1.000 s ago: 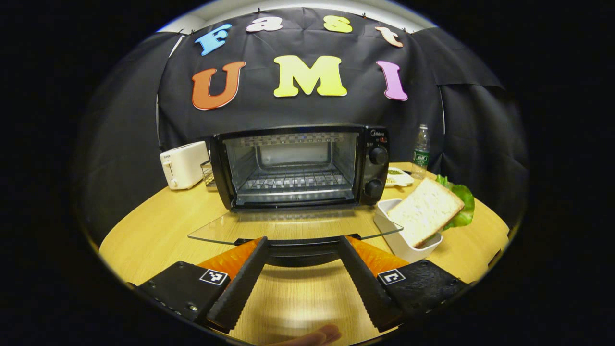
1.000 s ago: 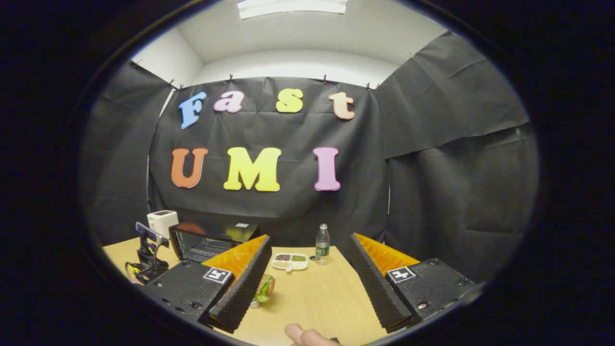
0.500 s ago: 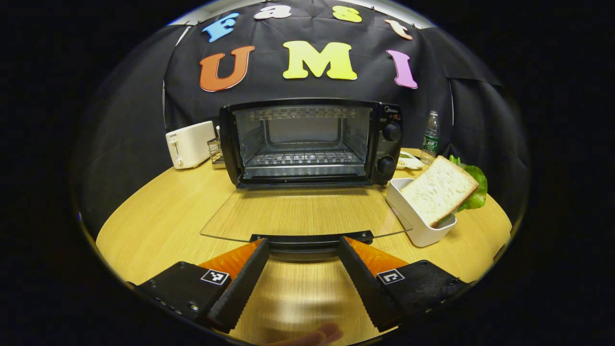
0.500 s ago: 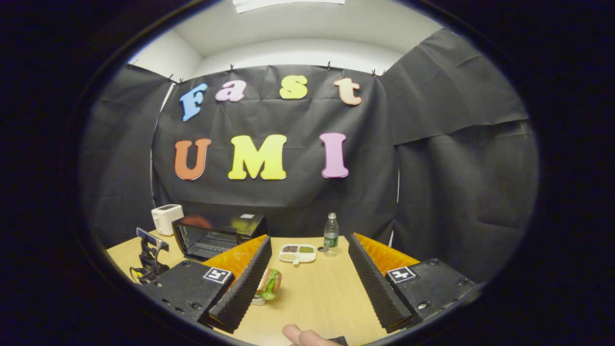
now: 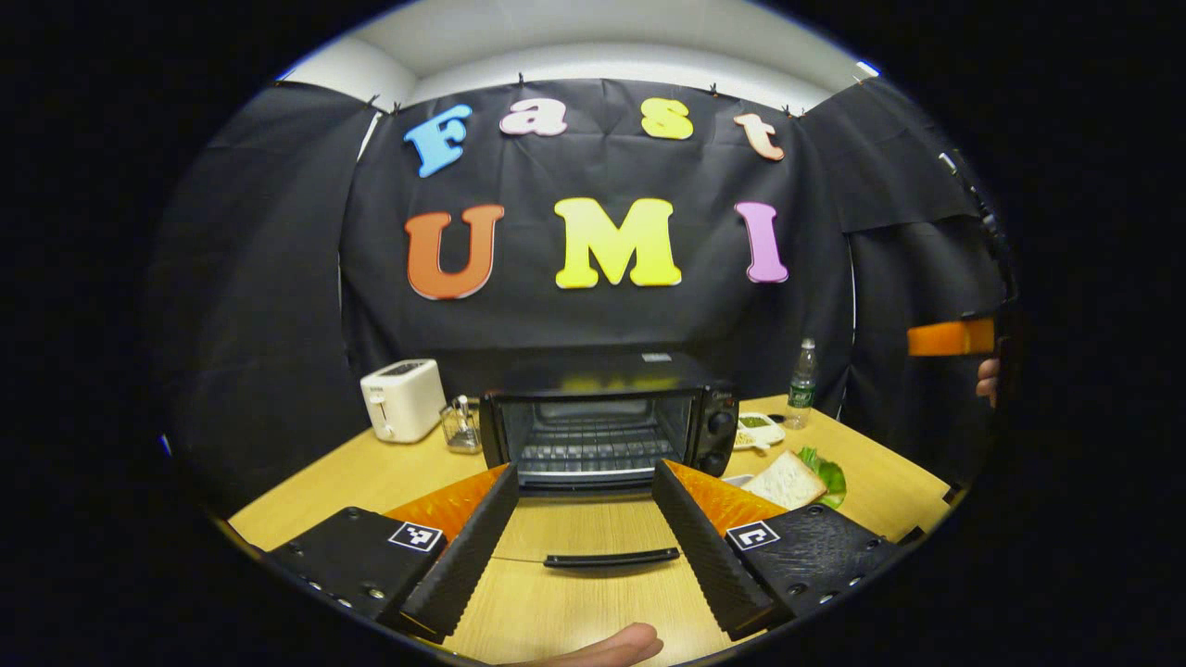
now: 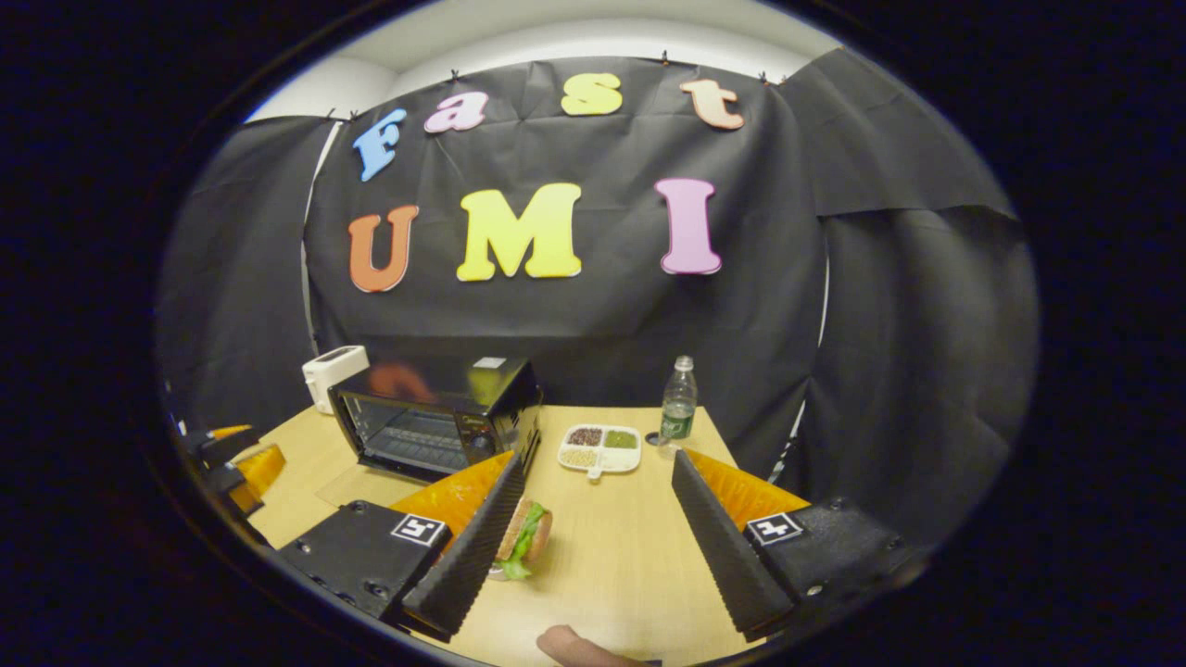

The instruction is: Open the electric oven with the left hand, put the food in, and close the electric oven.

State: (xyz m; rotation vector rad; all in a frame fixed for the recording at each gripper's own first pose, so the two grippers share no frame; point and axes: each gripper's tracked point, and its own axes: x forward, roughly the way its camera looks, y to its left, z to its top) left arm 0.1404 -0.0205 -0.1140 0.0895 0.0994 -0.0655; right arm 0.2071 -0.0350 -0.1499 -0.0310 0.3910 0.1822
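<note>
The black electric oven (image 5: 602, 421) stands at the back of the table with its glass door (image 5: 574, 528) folded down flat and the wire rack bare. My left gripper (image 5: 584, 472) is open, held back above the door handle (image 5: 611, 559) and touching nothing. The food, a sandwich (image 5: 786, 479) of bread and lettuce, leans in a white dish to the right of the oven. In the right gripper view the sandwich (image 6: 523, 537) lies beside the left finger of my open right gripper (image 6: 598, 460), which hovers over the table. The oven (image 6: 435, 417) is to its left.
A white toaster (image 5: 401, 398) and a small rack stand left of the oven. A divided snack tray (image 6: 600, 447) and a water bottle (image 6: 678, 398) sit at the back right. The round wooden table (image 6: 611, 565) ends just beyond them. The other gripper (image 6: 232, 459) shows at the left edge.
My left gripper has drawn back and risen away from the open door, so the oven looks smaller. My right gripper has tipped down and moved nearer the sandwich.
</note>
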